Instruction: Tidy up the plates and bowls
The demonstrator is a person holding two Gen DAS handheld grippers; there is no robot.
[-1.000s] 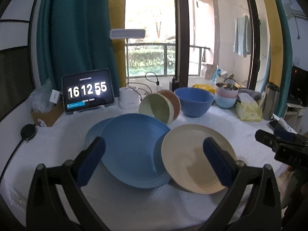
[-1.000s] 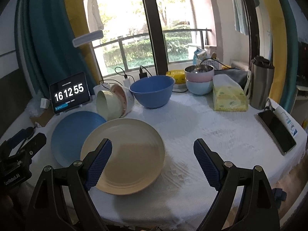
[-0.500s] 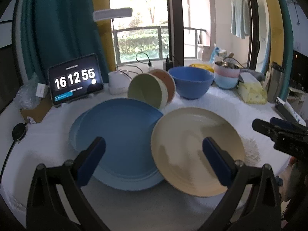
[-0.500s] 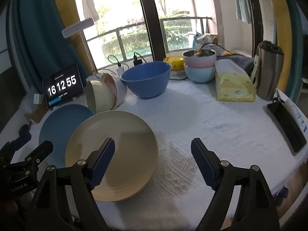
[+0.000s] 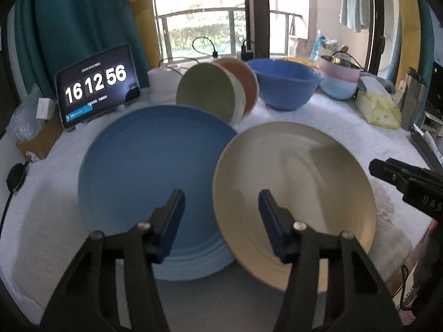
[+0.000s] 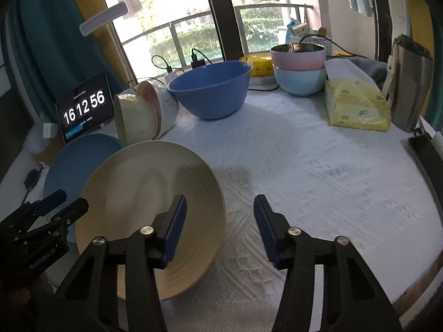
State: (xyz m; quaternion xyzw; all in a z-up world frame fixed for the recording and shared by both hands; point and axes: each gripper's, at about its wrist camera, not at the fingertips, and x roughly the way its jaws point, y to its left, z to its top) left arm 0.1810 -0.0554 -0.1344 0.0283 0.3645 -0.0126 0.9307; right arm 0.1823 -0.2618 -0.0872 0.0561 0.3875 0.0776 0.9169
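A blue plate [image 5: 144,171] and a cream plate [image 5: 301,177] lie side by side on the white cloth, the cream one overlapping the blue one's right edge. Behind them two small bowls [image 5: 218,91] lie nested on their sides, next to a big blue bowl [image 5: 285,83]. My left gripper [image 5: 221,221] is open and empty, low over the seam between the plates. My right gripper [image 6: 218,227] is open and empty over the right rim of the cream plate [image 6: 144,204].
A tablet clock [image 5: 97,88] stands at the back left. Stacked pink and light blue bowls [image 6: 299,69], a tissue pack [image 6: 357,105], a steel flask [image 6: 409,83] and a phone [image 6: 426,149] sit at the right. The table's front edge is close below the grippers.
Both grippers have moved forward and down toward the plates. Both jaws have narrowed but stay open. The plates and bowls have not moved.
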